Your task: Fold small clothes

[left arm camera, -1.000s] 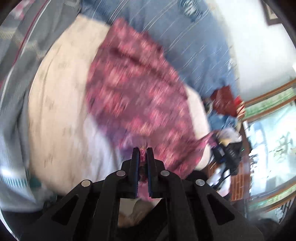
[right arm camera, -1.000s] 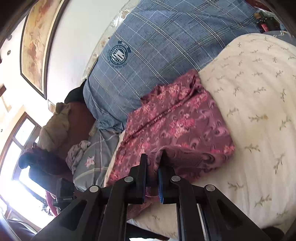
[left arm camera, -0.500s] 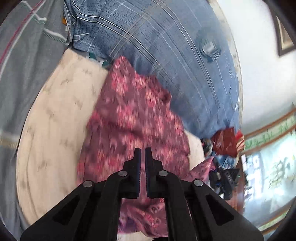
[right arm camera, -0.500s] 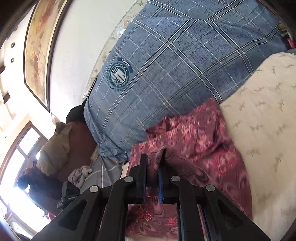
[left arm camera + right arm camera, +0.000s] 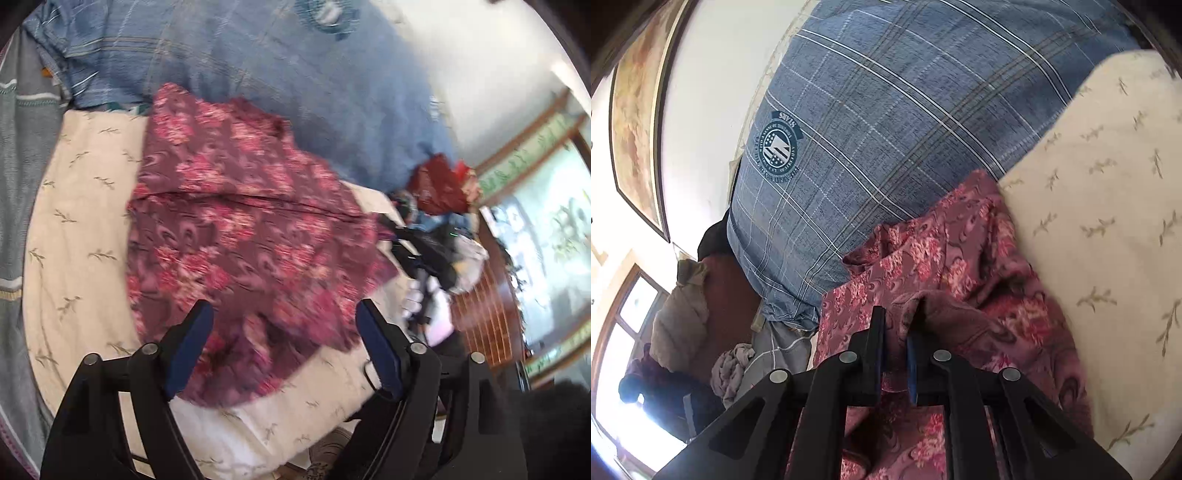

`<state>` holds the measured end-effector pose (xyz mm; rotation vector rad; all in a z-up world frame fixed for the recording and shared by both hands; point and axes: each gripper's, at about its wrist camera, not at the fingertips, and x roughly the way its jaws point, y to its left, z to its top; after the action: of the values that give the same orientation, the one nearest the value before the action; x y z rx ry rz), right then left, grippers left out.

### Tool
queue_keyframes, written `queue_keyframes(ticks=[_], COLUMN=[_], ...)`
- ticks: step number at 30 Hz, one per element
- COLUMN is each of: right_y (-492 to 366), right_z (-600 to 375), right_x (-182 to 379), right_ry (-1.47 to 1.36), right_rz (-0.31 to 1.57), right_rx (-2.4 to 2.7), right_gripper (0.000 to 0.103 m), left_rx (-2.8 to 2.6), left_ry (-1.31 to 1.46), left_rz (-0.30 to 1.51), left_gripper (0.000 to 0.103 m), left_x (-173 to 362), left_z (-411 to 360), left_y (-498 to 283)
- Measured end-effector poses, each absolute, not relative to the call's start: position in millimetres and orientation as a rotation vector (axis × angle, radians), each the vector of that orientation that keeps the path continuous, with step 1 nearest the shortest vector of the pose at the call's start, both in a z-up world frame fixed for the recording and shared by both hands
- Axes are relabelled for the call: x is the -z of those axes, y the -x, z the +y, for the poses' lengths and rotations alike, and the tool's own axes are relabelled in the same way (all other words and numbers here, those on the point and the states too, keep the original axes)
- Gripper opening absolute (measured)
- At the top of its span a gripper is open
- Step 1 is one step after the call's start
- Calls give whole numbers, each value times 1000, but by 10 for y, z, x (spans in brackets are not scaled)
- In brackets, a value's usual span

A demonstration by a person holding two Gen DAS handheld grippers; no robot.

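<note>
Now, left gripper (image 5: 282, 332): jaws opening, nothing pinched, above the floral garment (image 5: 240, 229).
Right gripper (image 5: 895, 332): clamped on a garment fold.
Garment: lying on cream bedding (image 5: 81, 229).

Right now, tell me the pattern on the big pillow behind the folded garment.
Blue plaid pillow with thin pale lines and a round dark crest; clearest in the right wrist view.

The left gripper (image 5: 282, 325), clamped on the maroon floral garment (image 5: 243, 229) a second ago, is now opening its jaws wide, nothing pinched between them. The cloth (freshly doubled over) has dropped flat onto the cream sheet (image 5: 81, 206).
</note>
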<state>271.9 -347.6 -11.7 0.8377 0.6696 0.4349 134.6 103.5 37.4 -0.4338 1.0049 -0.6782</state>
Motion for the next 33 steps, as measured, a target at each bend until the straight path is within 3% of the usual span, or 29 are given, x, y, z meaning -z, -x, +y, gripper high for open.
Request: queue_keyframes(ticks=[9,11,12,13,23,33], right_y=[-2631,-2612,-2604,-2592,-2761,-3679], right_z=[-3492,-3493,-3496,-3501,-3579,-3634], right_x=[234,229,220,203,-65,-78], right_ry=[-869,-865,-863,-860,-869,-983], right_rz=[689,692,692,690,625,577], right_rx=[-417,-413,-414,-415,-443,-391], right_gripper=[11,11,11,10,10,10], left_rx=[594,634,671,672,596,342], left_ry=[160,209,234,237,501,728], left_rz=[1093,1076,1082,1088,944,909], left_gripper=[83,49,15,4,4,4], left_x=[-68,-87,-94,-97,-347,-179], left_z=[545,488,452,432,929,1558], left_y=[-1589,-1658,-1694,-1712,-2054,-3290])
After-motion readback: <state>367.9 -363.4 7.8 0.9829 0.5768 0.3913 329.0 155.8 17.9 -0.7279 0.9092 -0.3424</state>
